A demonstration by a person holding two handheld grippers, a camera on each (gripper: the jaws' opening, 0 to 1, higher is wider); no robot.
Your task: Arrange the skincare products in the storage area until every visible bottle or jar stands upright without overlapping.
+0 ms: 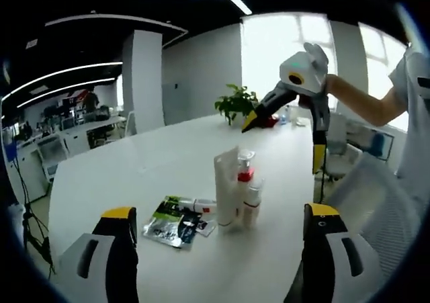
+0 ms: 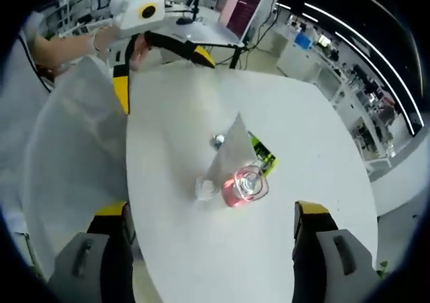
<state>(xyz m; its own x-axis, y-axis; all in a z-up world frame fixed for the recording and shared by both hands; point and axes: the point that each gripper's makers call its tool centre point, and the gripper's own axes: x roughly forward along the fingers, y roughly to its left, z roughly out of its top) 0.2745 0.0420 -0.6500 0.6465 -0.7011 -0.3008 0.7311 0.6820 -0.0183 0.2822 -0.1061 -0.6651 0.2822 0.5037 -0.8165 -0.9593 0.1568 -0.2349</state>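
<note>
Seen along the left gripper (image 1: 218, 226), jaws spread wide apart and holding nothing: a white table (image 1: 134, 175) with a tight cluster of skincare products at centre. Standing upright there, a white tube (image 1: 226, 185), a clear pump bottle with pink-red contents (image 1: 246, 175) and a small white bottle (image 1: 253, 202), pressed so close together that edges overlap in this view. At 9 o'clock of the cluster, lying flat, a green-and-black sachet (image 1: 171, 224) with a small white tube (image 1: 196, 205) resting on it. At 1 o'clock, hovering well above the table, the right gripper (image 1: 282, 138), yellow-tipped jaws also wide apart and empty, gripped by a hand (image 1: 316, 91). Beyond it, a potted plant (image 1: 235, 103) at the far table edge, bright windows behind; office desks at 9 o'clock. From above, in the right gripper view: the pump bottle's round top, the white tube leaning in front of it, the sachet peeking out at 2 o'clock. Nothing between either pair of jaws and the cluster.
</note>
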